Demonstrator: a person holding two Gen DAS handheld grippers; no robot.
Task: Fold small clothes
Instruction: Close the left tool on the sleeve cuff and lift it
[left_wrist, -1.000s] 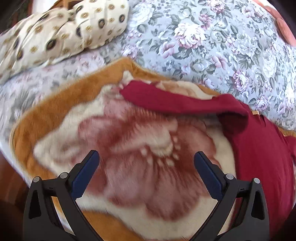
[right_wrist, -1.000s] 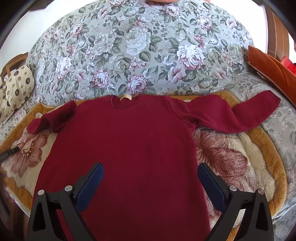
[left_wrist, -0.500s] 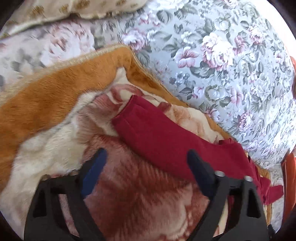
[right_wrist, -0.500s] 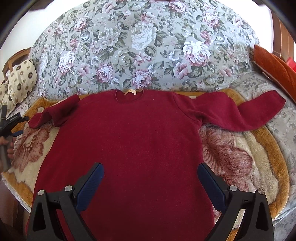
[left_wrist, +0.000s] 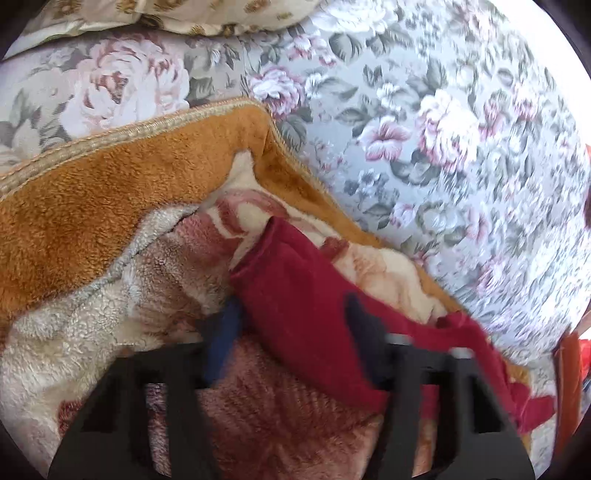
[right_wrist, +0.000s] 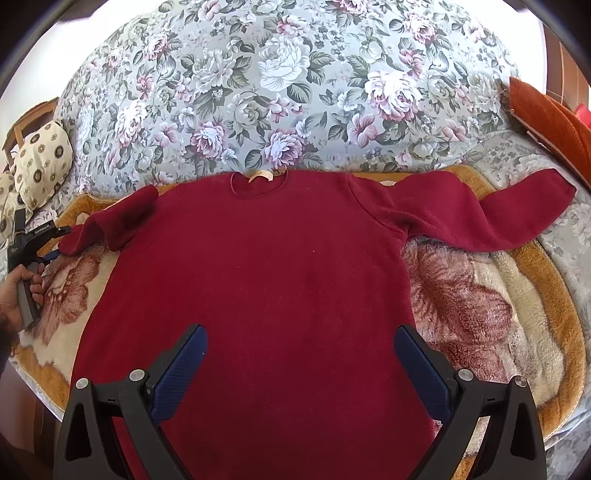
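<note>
1. Red sweater (right_wrist: 258, 288) lies flat on our fuzzy blanket (right_wrist: 480, 314) (flowery sofa (right_wrist: 280, 92) behind).
2. Our left gripper (left_wrist: 291, 317) is closing around its sleeve (left_wrist: 295, 288).
3. Our right gripper (right_wrist: 299, 354) hangs wide apart above it.

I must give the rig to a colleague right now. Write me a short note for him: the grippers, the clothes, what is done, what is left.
Left gripper: fingers closing around the sweater's left sleeve cuff; grip not yet firm.
Right gripper: open, hovering over the sweater's lower body, holding nothing.
Sweater: spread flat, front down or up unclear, on the blanket; right sleeve stretched out sideways.
Done: sweater laid out.
Left: fold both sleeves in, then fold the body.
</note>
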